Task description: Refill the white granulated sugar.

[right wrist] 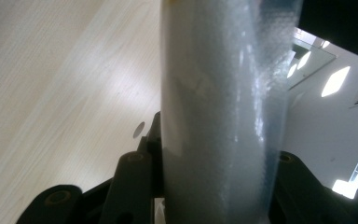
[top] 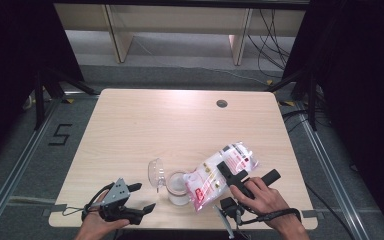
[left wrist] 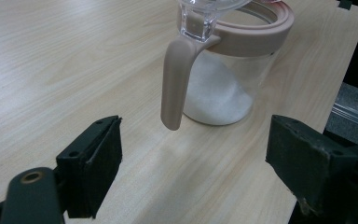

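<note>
Near the desk's front edge, the right gripper (top: pixel 230 174) clamps the bag (top: pixel 220 175), tipping it into the jar (top: pixel 178 188); left gripper (top: pixel 141 196) waits open. Next, tilt steadily.

My jaws are black. The jar (left wrist: pixel 223 88) is clear with a dusty-pink rim and handle, white grains inside. The bag (top: pixel 220 175) is white with red print. The table (top: pixel 180 125) is pale wood-grain.

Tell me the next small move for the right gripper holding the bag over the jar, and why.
Probably tip the bag a little steeper. The right gripper clamps it slanted, low end at the jar rim, lid open, and the jar looks only partly filled. The left gripper waits open beside it.
</note>
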### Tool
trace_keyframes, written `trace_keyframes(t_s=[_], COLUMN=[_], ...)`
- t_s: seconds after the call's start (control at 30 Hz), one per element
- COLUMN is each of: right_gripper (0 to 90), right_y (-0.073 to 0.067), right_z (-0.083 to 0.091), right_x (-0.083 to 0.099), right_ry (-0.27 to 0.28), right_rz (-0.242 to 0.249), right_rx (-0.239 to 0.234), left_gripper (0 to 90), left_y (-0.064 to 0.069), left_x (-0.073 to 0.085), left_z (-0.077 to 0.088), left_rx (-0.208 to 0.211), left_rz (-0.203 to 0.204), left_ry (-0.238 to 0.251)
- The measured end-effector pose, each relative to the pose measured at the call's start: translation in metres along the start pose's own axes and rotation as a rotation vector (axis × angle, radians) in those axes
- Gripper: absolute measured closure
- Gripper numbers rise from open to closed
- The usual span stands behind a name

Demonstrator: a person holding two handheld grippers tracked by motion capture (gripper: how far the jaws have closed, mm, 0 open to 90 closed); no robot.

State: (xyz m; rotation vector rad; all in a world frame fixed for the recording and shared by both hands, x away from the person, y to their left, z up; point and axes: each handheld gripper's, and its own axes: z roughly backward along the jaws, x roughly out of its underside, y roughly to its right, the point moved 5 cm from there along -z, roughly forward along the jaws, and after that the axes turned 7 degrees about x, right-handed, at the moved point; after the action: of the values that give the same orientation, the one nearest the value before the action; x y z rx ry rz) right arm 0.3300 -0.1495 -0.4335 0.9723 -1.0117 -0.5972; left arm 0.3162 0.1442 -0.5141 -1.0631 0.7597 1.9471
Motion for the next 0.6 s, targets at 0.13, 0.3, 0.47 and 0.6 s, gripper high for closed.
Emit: trace_keyframes(t_s=[0.13, 0.3, 0.47, 0.6], right_gripper=[66.6, 66.9, 67.0, 67.1], right_y=[0.0002, 0.0, 0.0004, 0.0008], right_z=[0.0001, -0.0003, 0.0, 0.0003], right_x=[-0.0006, -0.0006, -0.0008, -0.0004], right_ry=[0.003, 0.005, 0.005, 0.004], right_rz=[0.007, 0.005, 0.004, 0.009], right_rx=[0.002, 0.002, 0.003, 0.001], left_gripper=[17.9, 17.9, 17.9, 17.9], left_y=[0.0, -0.0001, -0.0001, -0.0003], left_x=[0.0, -0.0001, -0.0001, -0.0001], left_z=[-0.0005, -0.0002, 0.0, 0.0003], left_rx=[0.003, 0.002, 0.001, 0.0], left_rz=[0.001, -0.001, -0.002, -0.003], left_ry=[0.004, 0.002, 0.0, 0.0])
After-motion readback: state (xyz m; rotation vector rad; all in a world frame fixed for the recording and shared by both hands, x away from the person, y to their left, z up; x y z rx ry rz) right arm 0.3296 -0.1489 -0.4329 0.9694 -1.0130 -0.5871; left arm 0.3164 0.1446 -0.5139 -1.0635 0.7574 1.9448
